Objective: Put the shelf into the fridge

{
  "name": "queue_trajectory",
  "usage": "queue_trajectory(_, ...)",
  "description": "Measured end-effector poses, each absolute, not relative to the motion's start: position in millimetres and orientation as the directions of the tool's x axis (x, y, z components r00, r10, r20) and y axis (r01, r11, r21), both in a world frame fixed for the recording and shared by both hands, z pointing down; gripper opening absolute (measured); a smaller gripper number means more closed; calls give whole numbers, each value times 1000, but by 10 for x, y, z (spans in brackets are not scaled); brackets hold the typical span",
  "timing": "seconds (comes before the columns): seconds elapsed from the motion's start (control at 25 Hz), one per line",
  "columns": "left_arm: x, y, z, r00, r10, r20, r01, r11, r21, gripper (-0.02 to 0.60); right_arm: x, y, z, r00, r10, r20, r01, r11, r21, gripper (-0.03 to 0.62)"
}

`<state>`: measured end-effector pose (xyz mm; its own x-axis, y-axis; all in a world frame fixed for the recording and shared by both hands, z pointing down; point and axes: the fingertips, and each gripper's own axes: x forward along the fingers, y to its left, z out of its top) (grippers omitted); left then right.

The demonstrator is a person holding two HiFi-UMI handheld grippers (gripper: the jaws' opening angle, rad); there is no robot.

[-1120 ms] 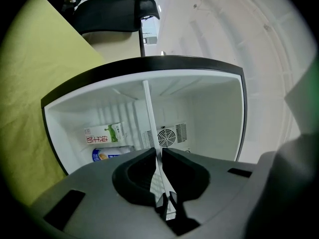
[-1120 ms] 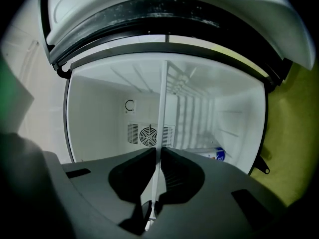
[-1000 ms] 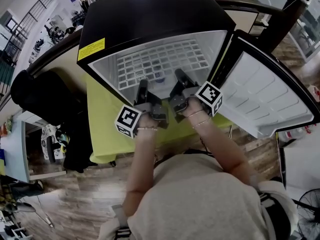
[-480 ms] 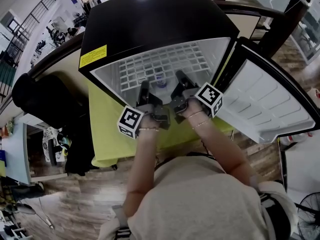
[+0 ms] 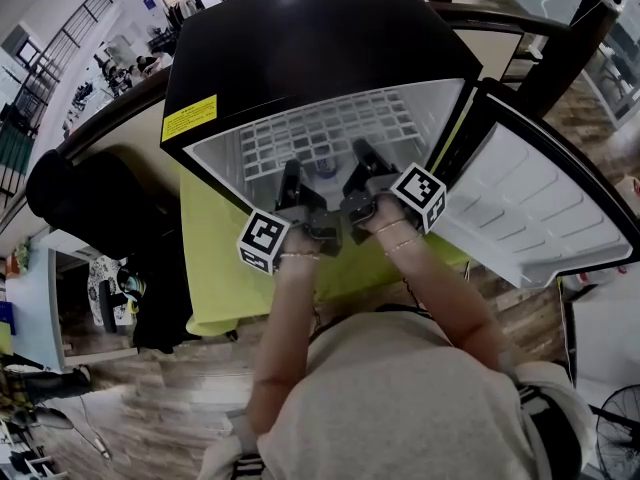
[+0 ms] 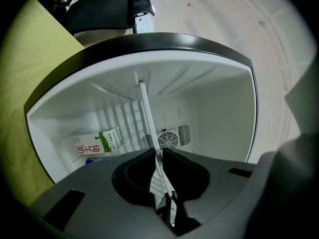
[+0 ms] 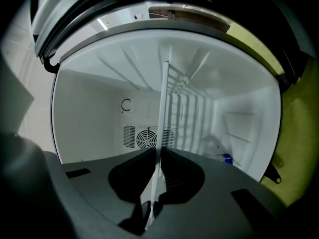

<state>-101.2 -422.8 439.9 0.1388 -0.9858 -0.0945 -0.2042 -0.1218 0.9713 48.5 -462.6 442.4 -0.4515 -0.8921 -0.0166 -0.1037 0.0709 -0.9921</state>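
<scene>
The white wire shelf point(image 5: 330, 133) lies level inside the black mini fridge point(image 5: 300, 38), whose door point(image 5: 520, 208) stands open to the right. My left gripper point(image 5: 291, 171) and right gripper point(image 5: 360, 153) reach into the opening side by side. Each is shut on the shelf's front edge. In the left gripper view the shelf point(image 6: 149, 118) shows edge-on as a thin white line running between the closed jaws. The right gripper view shows the shelf point(image 7: 162, 118) the same way, with the pads pressed on it.
A milk carton point(image 6: 99, 142) lies at the fridge's lower left, and a fan grille point(image 6: 168, 141) is on the back wall. The fridge stands on a yellow-green tablecloth point(image 5: 215, 258). A black chair point(image 5: 90, 208) is at the left.
</scene>
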Motion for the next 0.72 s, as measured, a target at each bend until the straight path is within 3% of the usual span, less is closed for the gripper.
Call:
queue_trajectory(0.52, -1011, -4198, 4405, 141, -985, -96, -180, -120, 976, 49, 485, -4605, 4397, -457, -889, 11, -139, 60, -988, 37)
queue_trajectory(0.72, -948, -4140, 4402, 169, -982, -79, -216, -115, 970, 51, 489, -4538, 4352, -442, -897, -24, -118, 84, -990, 73)
